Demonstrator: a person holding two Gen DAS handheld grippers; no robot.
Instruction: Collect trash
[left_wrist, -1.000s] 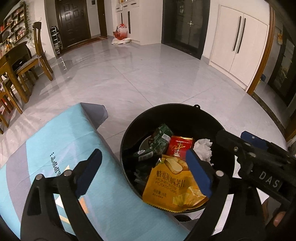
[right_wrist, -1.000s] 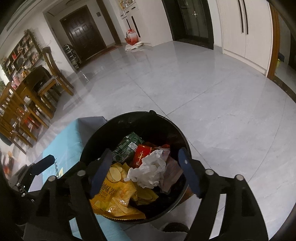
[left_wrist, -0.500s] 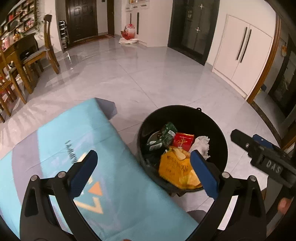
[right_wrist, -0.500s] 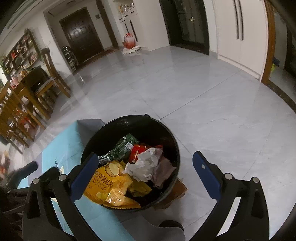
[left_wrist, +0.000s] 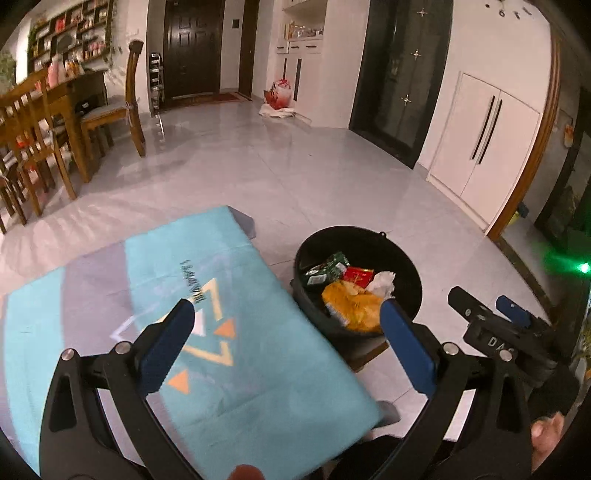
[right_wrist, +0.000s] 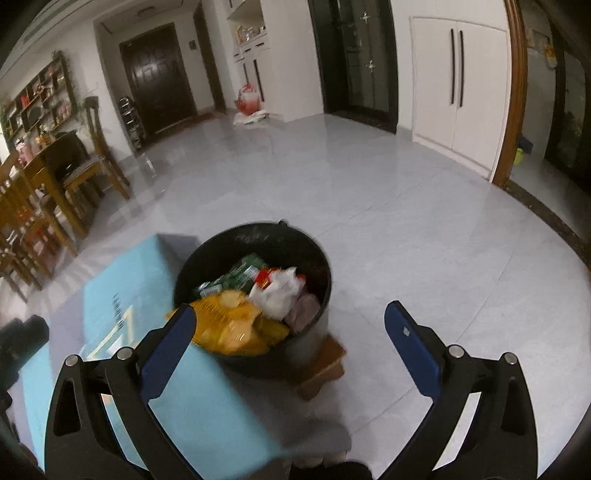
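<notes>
1. Both my grippers have pulled up and back from the bin (left_wrist: 358, 280) in the last second; it looks smaller in both views than it did then.
2. My left gripper (left_wrist: 291, 338) is spread wide and holds nothing. It hangs over the edge of the blue cloth (left_wrist: 110, 295), with the bin ahead and to the right.
3. My right gripper (right_wrist: 291, 338) is also spread wide and empty. A second ago its fingers stood closer together over the tissue (right_wrist: 277, 295); now they are far apart and the tissue lies in the bin.
4. The trash is all inside the bin: the yellow chip bag (right_wrist: 229, 325) leans over the near rim, with the green wrapper (right_wrist: 236, 275) and the red packet (left_wrist: 356, 275) behind it.
5. The bin stands on a small wooden block (right_wrist: 321, 369), just beside the cloth.
6. I see no loose trash on the cloth or on the floor (right_wrist: 406, 240) nearby, so I judge the collecting done or nearly so.
7. The chip bag overhangs the rim and might slip out if the bin is bumped.
</notes>
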